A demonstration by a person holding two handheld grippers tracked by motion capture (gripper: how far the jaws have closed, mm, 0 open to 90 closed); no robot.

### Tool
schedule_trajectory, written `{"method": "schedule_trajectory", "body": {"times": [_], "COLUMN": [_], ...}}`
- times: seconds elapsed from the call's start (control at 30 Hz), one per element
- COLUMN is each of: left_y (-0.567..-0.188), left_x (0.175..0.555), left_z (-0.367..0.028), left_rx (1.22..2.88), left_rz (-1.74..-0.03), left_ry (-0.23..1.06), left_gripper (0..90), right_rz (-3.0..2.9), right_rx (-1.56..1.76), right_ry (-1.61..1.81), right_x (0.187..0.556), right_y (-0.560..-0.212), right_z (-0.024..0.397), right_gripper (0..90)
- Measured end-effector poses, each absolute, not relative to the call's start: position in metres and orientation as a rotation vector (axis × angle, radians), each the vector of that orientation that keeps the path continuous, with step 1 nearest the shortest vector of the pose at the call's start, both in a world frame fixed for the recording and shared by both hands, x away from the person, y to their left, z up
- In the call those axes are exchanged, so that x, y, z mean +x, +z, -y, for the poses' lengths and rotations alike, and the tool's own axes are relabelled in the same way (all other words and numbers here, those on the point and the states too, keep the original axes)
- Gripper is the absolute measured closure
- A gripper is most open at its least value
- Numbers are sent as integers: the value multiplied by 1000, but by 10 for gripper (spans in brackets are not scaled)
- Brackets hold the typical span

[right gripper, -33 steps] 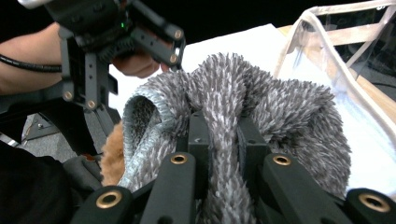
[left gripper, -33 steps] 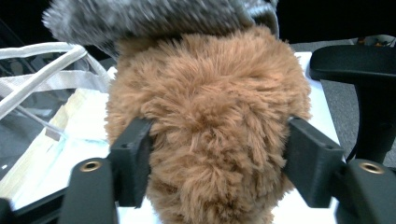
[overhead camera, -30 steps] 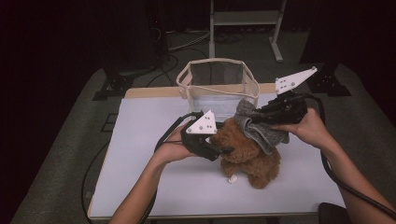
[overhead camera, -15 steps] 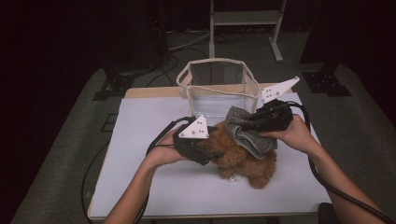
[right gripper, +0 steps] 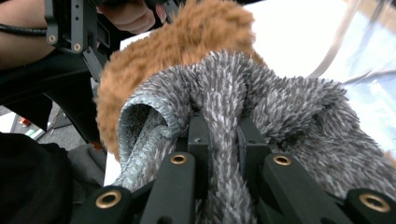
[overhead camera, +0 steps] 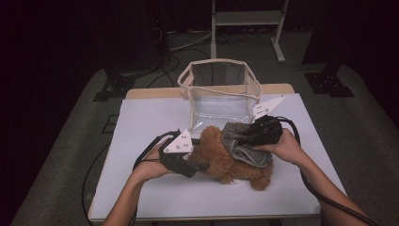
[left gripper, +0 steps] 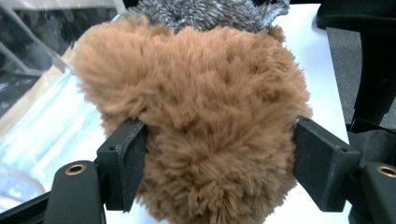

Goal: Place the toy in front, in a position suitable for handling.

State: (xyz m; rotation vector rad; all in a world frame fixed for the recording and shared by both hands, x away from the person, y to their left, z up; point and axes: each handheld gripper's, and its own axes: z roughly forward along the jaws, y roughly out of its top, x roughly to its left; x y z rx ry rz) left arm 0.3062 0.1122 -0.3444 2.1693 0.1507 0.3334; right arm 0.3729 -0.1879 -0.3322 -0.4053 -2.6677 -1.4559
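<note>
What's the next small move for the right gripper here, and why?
Probably draw the grey garment further down over the brown plush toy. The right gripper is shut on a fold of it, the garment covers only part of the toy, and the left gripper braces the toy between its pads.

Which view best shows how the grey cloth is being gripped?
The right gripper view: the right gripper fingers pinch a fold of the grey cloth against the brown plush toy. The high view shows it draped over the toy; the left gripper view catches a strip at the top.
</note>
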Motion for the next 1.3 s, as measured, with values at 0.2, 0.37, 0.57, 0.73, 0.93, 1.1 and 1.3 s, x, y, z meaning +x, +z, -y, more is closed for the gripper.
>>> {"method": "schedule_trajectory", "body": {"times": [0.2, 0.37, 0.57, 0.73, 0.93, 1.1, 1.3], "left_y": [-364, -376, -366, -382, -396, -385, -382], "left_x": [299, 290, 286, 297, 306, 306, 310], "left_z": [-128, -152, -161, -142, -140, -142, -125], "left_rx": [2178, 2168, 2058, 2159, 2189, 2149, 2153], "left_rz": [-198, -258, -246, -204, -232, -220, -178], "left_ry": [319, 328, 366, 366, 372, 366, 400], "left_gripper": [259, 259, 255, 243, 229, 216, 124], "right_rz": [2651, 2663, 2751, 2780, 2773, 2736, 2668], "right_rx": [-383, -366, -329, -329, -402, -518, -644], "right_ry": [-1428, -1393, -1328, -1301, -1327, -1415, -1493], "right_x": [374, 374, 375, 376, 372, 362, 355], "right_y": [-350, -359, -359, -355, -349, -351, -365], "right_z": [172, 155, 135, 131, 168, 217, 256], "right_gripper": [788, 788, 787, 784, 781, 779, 778]}}
